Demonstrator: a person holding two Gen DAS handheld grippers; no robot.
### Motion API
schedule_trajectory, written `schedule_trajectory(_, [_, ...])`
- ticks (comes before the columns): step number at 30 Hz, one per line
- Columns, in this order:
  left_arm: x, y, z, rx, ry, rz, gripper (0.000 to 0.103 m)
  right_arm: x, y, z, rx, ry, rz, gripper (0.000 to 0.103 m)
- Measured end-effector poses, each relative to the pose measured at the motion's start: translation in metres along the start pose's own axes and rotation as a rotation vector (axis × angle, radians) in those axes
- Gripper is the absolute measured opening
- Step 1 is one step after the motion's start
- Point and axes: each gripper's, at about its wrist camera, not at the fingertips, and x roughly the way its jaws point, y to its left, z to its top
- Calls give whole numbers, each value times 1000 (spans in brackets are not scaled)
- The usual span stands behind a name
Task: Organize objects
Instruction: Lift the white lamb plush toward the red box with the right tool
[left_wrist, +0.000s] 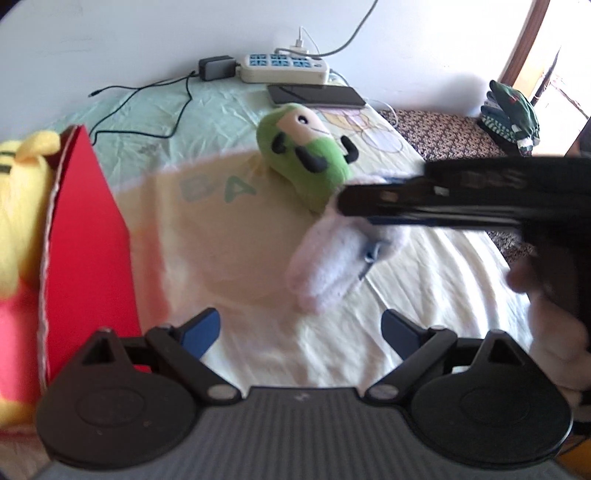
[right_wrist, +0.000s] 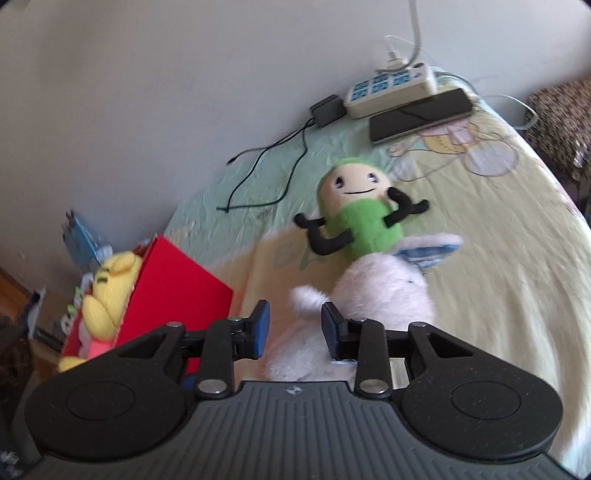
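Setting: a bed (right_wrist: 498, 229) with a pale yellow and mint printed sheet, set against a white wall.

Right gripper (right_wrist: 294, 326): its blue-padded jaws stand narrowly apart and pinch a tuft of the white plush (right_wrist: 384, 295); in the left wrist view the gripper reaches in from the right and clamps the toy's upper end (left_wrist: 321, 258), most of the body hanging below the black fingers.

Left gripper (left_wrist: 300, 328): jaws spread wide with nothing between them, above bare sheet, the white plush just beyond the tips.

White plush: soft and long-eared, one ear showing blue checked lining, its head end beside the green toy; whether it clears the sheet cannot be told.

Green plush (right_wrist: 354, 218): bean-shaped, cream smiling face, thin black arms and legs, lying on its back on the sheet beside the white plush.

Red box (right_wrist: 173, 288): open-topped cardboard, at the bed's left side.

Yellow plush (right_wrist: 110, 288): already inside the red box, a pink part below it.

Far edge: a white power strip (right_wrist: 388, 88) with blue sockets, a black adapter (right_wrist: 325, 109) with trailing cord, and a dark phone (right_wrist: 421, 114) lying flat by the strip.

Blur: both views are softened.
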Motion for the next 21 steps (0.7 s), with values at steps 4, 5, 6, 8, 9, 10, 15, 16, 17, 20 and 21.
schedule_trajectory(4, [9,0,9,16,0,-10,90,-21,-22,-7,81,-19,-20,35])
schedule_trajectory(5, [10,-1,11,16,-2,-18,89,-26,-29,-10,109,-24,-29,35])
schedule_trajectory(6, [12,-1,14,13,-5,-30,89,-30,-37,-12,144,-29,-30,35])
schedule_trajectory(8, [16,-1,19,5,-8,-56,89,-34,-54,-18,224,-27,-38,34])
schedule_trajectory(9, [19,-3,22,3,-9,-66,87,-33,-62,-21,260,-23,-50,34])
schedule_trajectory(10, [21,-4,24,3,-11,-74,86,-30,-69,-22,293,-20,-63,33])
schedule_trajectory(15, [41,-9,32,-5,15,-118,78,-12,-83,-19,360,-34,-102,30])
schedule_trajectory(16, [44,-10,33,-7,22,-123,76,-7,-84,-17,365,-32,-101,30])
schedule_trajectory(17, [48,-11,33,-7,31,-128,75,-2,-85,-16,374,-25,-93,30])
schedule_trajectory(20, [54,-12,33,-8,53,-126,74,5,-83,-10,377,-26,-60,30])
schedule_trajectory(21, [54,-11,32,-16,60,-136,73,6,-81,-8,372,-30,-49,30])
